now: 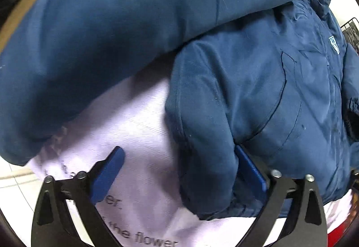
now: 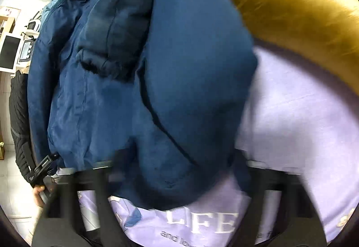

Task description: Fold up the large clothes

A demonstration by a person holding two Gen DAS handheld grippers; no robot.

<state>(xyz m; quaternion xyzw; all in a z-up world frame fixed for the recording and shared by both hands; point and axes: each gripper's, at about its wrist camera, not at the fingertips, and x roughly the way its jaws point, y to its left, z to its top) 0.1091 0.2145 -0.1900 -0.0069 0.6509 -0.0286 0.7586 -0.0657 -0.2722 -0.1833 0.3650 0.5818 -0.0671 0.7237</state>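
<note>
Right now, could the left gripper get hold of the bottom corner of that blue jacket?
Probably yes. The left gripper already has the blue jacket's hem corner between its open fingers, with only the lilac sheet beneath and nothing blocking.

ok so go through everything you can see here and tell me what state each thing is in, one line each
Blue padded jacket: lying on the sheet, front up, one sleeve folded across the body.
Lavender printed sheet: spread flat under the jacket.
Left gripper: jaws apart, straddling the jacket's bottom corner, not clamped.
Right gripper: blurred at the jacket's hem; grip unclear.
</note>
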